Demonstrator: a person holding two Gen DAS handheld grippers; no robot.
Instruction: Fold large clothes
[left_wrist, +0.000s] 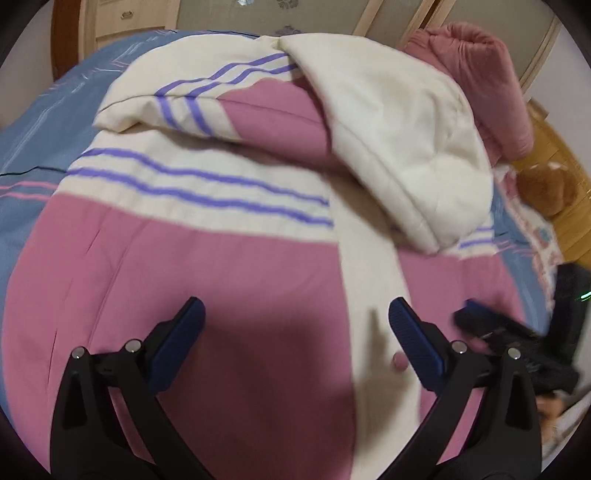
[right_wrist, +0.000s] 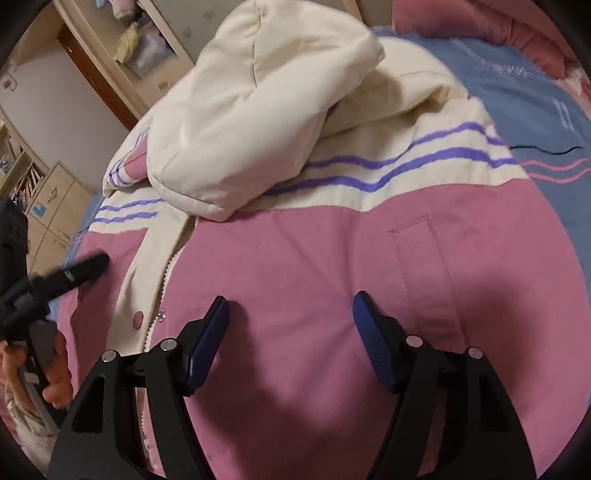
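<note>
A large pink and cream jacket (left_wrist: 207, 269) with purple stripes lies spread on the bed; it also fills the right wrist view (right_wrist: 314, 258). Its cream hood (left_wrist: 399, 147) is folded down over the chest, also seen in the right wrist view (right_wrist: 236, 110). One sleeve (left_wrist: 177, 107) is folded across the top. My left gripper (left_wrist: 295, 317) is open and empty, just above the pink front panel. My right gripper (right_wrist: 290, 314) is open and empty over the other pink panel, near the pocket seam (right_wrist: 410, 229). The right gripper shows at the left view's right edge (left_wrist: 491, 325), and the left gripper at the right view's left edge (right_wrist: 70, 273).
The jacket lies on a blue bedsheet (left_wrist: 33, 122). A folded pink garment (left_wrist: 484, 74) and a brown stuffed toy (left_wrist: 546, 184) sit at the bed's far right. Wooden cabinets (right_wrist: 48, 210) and a wardrobe (left_wrist: 369, 14) stand behind the bed.
</note>
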